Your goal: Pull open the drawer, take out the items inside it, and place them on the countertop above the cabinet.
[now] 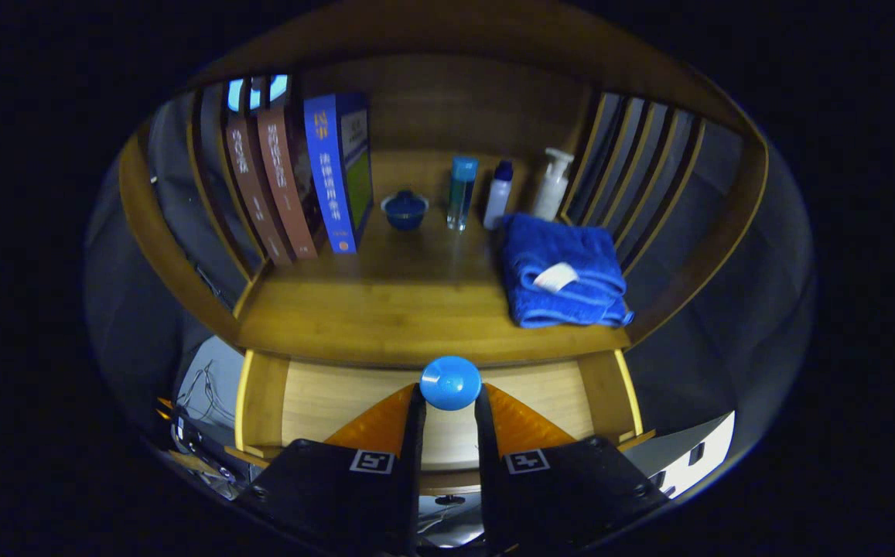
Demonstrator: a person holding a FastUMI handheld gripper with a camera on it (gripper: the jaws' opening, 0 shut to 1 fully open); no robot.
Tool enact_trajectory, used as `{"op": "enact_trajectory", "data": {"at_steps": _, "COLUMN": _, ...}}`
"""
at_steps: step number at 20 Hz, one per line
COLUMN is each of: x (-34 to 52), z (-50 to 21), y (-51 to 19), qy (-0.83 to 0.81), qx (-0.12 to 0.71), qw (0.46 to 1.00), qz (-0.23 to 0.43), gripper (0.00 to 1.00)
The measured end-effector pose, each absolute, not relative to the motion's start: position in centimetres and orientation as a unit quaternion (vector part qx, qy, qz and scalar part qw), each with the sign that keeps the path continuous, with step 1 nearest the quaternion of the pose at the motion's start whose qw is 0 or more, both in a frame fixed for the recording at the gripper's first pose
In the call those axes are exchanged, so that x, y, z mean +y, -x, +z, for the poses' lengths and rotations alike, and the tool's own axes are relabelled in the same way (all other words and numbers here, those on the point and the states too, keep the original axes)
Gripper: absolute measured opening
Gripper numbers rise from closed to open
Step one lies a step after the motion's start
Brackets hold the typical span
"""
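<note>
Plainly, the drawer (339,398) is pale wood set under the countertop's (408,309) front edge, with a round blue knob (450,382) at its middle. Gripper (449,398) fingers stand a little apart, one tip on each side of the knob; they seem to press it, though contact is hard to confirm. A folded blue towel (563,271) lies at the countertop's right edge.

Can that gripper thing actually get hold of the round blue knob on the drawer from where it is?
Probably yes. The blue knob sits right between the tips of the gripper, nothing lying in between. The fingers look close against its sides, though whether both actually press on it is hard to tell.
</note>
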State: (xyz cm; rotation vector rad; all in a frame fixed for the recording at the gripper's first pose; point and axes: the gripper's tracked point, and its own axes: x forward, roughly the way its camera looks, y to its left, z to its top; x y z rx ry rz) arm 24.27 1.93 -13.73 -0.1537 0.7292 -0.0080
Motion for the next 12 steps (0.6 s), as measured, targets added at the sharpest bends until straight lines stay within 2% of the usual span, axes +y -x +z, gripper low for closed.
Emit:
{"op": "enact_trajectory", "data": {"at_steps": 3, "x": 3.0, "z": -11.6, "y": -28.2, "qy": 0.076, "qx": 0.306, "qw": 0.949, "qz": 0.008, "gripper": 0.37}}
{"op": "enact_trajectory", "data": {"at_steps": 6, "x": 3.1, "z": -12.6, "y": -32.5, "qy": 0.084, "qx": 0.278, "qw": 0.957, "qz": -0.001, "gripper": 0.37}}
{"op": "enact_trajectory", "data": {"at_steps": 9, "x": 4.1, "z": -16.0, "y": -34.9, "qy": 0.062, "qx": 0.293, "qw": 0.954, "qz": 0.018, "gripper": 0.37}}
{"op": "enact_trajectory", "data": {"at_steps": 12, "x": 3.1, "z": -18.4, "y": -34.2, "qy": 0.076, "qx": 0.306, "qw": 0.949, "qz": 0.003, "gripper": 0.37}}
